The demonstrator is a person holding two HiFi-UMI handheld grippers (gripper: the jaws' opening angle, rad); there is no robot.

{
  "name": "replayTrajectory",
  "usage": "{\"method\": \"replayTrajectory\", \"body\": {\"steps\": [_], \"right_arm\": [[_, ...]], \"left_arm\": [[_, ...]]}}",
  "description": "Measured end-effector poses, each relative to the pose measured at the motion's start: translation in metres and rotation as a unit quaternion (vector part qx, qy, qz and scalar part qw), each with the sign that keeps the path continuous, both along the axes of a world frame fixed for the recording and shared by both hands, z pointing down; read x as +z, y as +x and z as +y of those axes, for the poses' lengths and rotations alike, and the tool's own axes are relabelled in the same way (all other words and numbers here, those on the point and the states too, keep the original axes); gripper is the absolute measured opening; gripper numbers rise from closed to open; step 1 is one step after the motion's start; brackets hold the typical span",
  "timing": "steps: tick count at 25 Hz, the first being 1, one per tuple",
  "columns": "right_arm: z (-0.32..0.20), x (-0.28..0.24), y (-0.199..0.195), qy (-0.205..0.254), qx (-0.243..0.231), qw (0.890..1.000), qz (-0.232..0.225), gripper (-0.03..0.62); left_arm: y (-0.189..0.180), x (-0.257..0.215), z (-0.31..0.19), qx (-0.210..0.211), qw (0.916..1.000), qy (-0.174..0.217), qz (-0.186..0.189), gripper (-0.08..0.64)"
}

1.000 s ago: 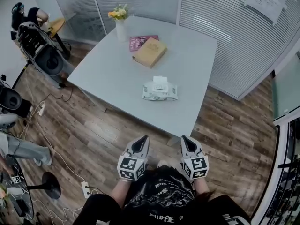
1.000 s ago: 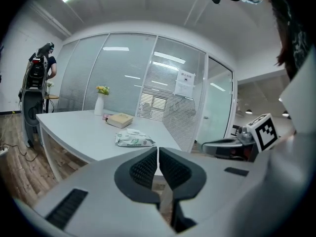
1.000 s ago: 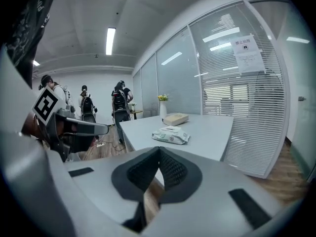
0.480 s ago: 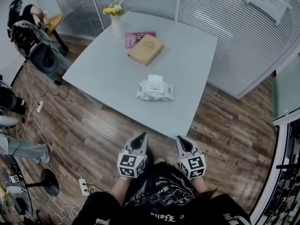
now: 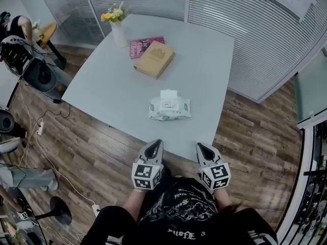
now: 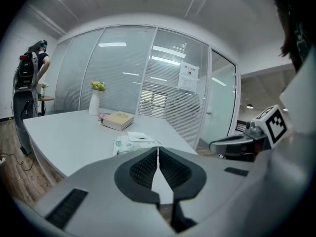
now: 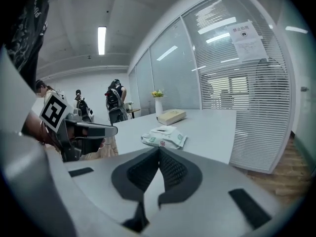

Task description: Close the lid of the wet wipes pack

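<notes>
The wet wipes pack (image 5: 169, 108) lies on the grey table (image 5: 204, 70) near its front edge, white with green print, its lid flipped up toward the far side. It also shows as the pack (image 6: 129, 142) in the left gripper view and the pack (image 7: 163, 137) in the right gripper view. My left gripper (image 5: 155, 146) and right gripper (image 5: 202, 148) hover side by side just short of the table's front edge, both shut and empty, tips touching. The pack sits ahead of them, between the two.
A tan book (image 5: 154, 59) lies on a pink booklet (image 5: 144, 45) farther back, beside a white vase with flowers (image 5: 116, 27). Glass walls with blinds (image 5: 245, 29) surround the table. People and equipment (image 5: 20, 55) stand at the left; cables run over the wooden floor (image 5: 76, 152).
Both grippers and the head have moved forward toward the table; the wipes pack now sits closer to the grippers in the head view. Jaws stayed shut.
</notes>
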State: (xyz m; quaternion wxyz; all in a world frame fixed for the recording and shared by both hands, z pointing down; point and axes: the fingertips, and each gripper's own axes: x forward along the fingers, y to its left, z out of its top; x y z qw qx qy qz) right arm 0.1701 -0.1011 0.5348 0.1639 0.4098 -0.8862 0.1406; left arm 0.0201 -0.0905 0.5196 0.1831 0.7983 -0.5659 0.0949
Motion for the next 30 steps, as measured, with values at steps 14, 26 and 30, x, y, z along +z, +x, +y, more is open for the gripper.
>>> {"method": "replayTrajectory", "body": {"steps": [14, 26, 30], "right_arm": [[-0.127, -0.016, -0.053, -0.024, 0.037, 0.999, -0.014, 0.0], [-0.222, -0.015, -0.084, -0.045, 0.041, 0.998, 0.003, 0.067], [-0.239, -0.018, -0.111, -0.054, -0.033, 0.997, 0.032, 0.075]], "left_arm": [[-0.06, 0.005, -0.116, 0.03, 0.9994, -0.019, -0.004, 0.012], [-0.078, 0.025, -0.168, 0.112, 0.9914, -0.059, -0.033, 0.012], [-0.076, 0.028, -0.176, 0.135, 0.988, -0.066, -0.035, 0.012]]}}
